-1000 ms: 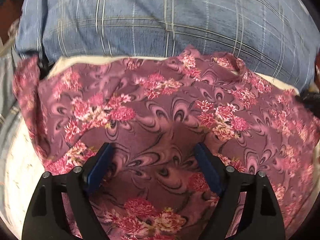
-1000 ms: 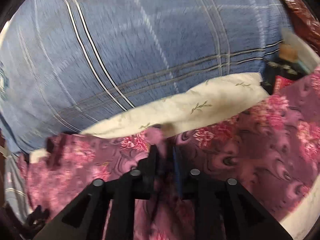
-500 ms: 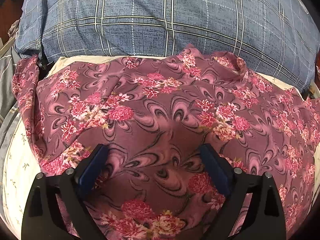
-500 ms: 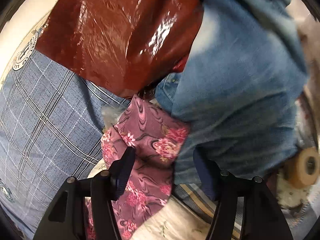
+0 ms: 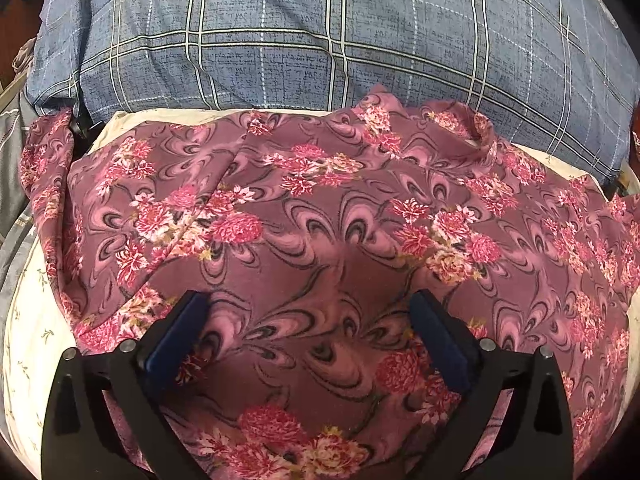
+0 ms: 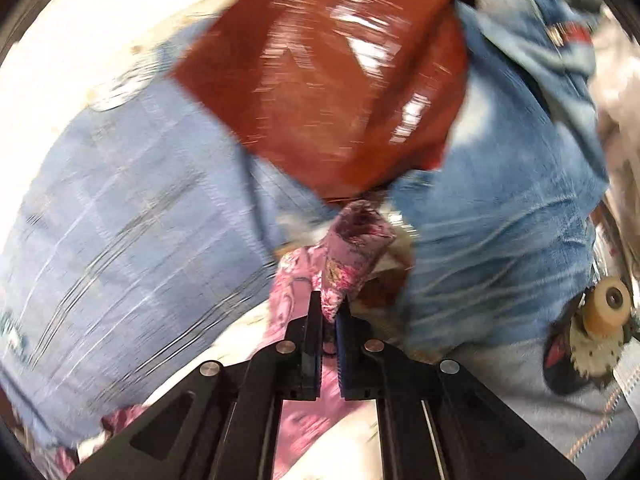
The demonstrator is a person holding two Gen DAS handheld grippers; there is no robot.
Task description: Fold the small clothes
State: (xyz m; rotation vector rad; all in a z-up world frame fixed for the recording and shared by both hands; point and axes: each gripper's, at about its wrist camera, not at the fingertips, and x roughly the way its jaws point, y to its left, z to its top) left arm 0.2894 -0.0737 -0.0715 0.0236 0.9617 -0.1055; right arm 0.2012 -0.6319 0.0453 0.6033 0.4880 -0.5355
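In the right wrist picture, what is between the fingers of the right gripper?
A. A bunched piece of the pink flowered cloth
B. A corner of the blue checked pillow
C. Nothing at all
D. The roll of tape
A: the right gripper has its fingers closed on a bunched piece of the pink flowered cloth, which sticks up from between them, in front of the blue checked pillow.

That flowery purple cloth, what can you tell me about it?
The floral garment looks like soft, thin fabric, mauve with dark swirls and pink flower clusters. It lies spread and rumpled over a cream sheet, its far edge against a blue plaid pillow. The left gripper hangs over it, jaws opening, gripping nothing. The right gripper pinches one bunched corner, lifted clear.
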